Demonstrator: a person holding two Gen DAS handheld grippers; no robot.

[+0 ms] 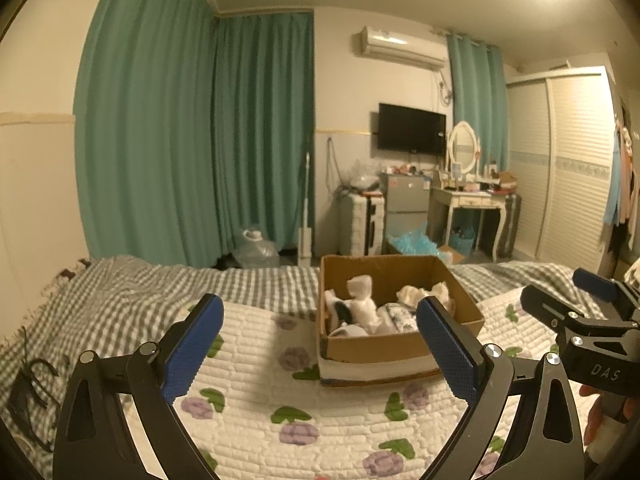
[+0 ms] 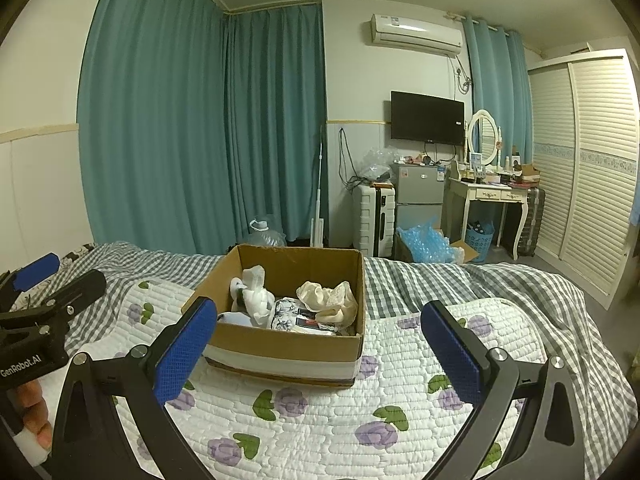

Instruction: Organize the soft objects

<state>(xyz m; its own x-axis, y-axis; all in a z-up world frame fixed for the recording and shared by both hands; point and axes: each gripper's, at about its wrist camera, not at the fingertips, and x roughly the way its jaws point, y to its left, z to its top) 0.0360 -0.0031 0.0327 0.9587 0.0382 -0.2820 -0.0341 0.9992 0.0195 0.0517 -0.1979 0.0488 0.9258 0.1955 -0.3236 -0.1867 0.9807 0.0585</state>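
Open brown cardboard box (image 2: 288,344) on floral quilted bed (image 2: 320,432): holds white socks (image 2: 256,300), cream cloth (image 2: 332,300); light, limp; pinch raised folds. Left claw (image 1: 320,344), right claw (image 2: 320,348): both spread, empty.

Teal curtains (image 2: 200,120), wall TV (image 2: 427,118), white wardrobe (image 2: 584,160), vanity desk (image 2: 486,194).

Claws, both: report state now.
Left claw: open, holding nothing.
Right claw: open, holding nothing.

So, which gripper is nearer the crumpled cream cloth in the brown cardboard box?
Right. The right gripper faces the cream cloth straight on; the left gripper sits further left.
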